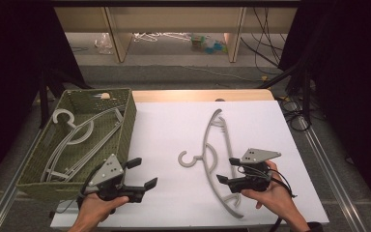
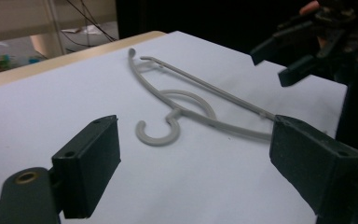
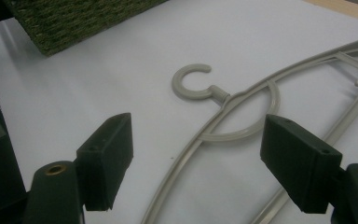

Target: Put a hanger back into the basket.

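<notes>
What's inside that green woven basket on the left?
The basket holds grey plastic hangers, at least two stacked, one hook curling near the far-left corner. The near wall hides their lower ends, and whatever lies beneath them is covered, so an exact count is not possible.

no readable text, labels, brands or numbers, nothing legible on any surface

The table is seen from above the person's side, looking forward and down, far enough for the basket and the floor beyond to be taken in. From the left gripper the sheet is viewed low and close, across towards the right gripper. From the right gripper the sheet is viewed close, towards the basket. The hanger is shared by all three views.
</notes>
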Action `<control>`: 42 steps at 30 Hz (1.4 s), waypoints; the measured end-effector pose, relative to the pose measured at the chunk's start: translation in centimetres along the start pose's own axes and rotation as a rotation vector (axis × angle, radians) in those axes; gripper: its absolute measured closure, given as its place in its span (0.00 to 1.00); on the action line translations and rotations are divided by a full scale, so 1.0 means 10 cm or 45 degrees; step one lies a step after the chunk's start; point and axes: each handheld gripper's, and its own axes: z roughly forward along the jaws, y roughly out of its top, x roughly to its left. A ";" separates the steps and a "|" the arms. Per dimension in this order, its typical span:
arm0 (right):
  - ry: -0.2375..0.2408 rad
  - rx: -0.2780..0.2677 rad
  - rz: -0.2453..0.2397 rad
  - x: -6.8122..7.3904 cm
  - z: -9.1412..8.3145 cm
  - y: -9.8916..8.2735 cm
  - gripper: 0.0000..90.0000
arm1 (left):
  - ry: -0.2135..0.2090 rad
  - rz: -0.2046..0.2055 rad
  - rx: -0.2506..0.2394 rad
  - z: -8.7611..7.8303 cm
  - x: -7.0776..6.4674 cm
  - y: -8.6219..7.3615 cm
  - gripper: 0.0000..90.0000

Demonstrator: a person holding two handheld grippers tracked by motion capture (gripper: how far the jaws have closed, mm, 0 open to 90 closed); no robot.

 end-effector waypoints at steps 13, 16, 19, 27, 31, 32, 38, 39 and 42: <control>0.004 0.031 -0.015 0.03 0.06 -0.02 0.29 | 0.012 0.006 0.033 0.06 -0.08 -0.17 0.18; 0.010 0.051 -0.024 0.03 0.10 -0.04 0.29 | 0.024 0.007 0.030 0.05 -0.08 -0.17 0.18; -0.002 0.080 -0.031 0.04 0.14 -0.05 0.30 | 0.026 -0.008 0.015 0.05 -0.08 -0.17 0.19; -0.028 0.249 -0.019 0.04 0.41 -0.07 0.34 | 0.022 -0.026 0.029 0.08 -0.08 -0.20 0.19; -0.019 0.340 -0.025 0.03 0.53 -0.07 0.39 | 0.023 -0.014 0.031 0.09 -0.09 -0.20 0.19; -0.016 0.362 0.007 0.05 0.55 -0.06 0.40 | 0.014 0.015 0.033 0.09 -0.08 -0.20 0.19; 0.007 0.479 0.014 0.02 0.72 -0.05 0.47 | 0.006 -0.014 0.036 0.12 -0.08 -0.22 0.19; 0.011 0.496 0.010 0.02 0.75 -0.04 0.48 | 0.001 -0.014 0.036 0.12 -0.08 -0.22 0.19; 0.028 0.525 0.007 0.03 0.81 -0.03 0.52 | 0.008 -0.007 0.048 0.12 -0.09 -0.22 0.19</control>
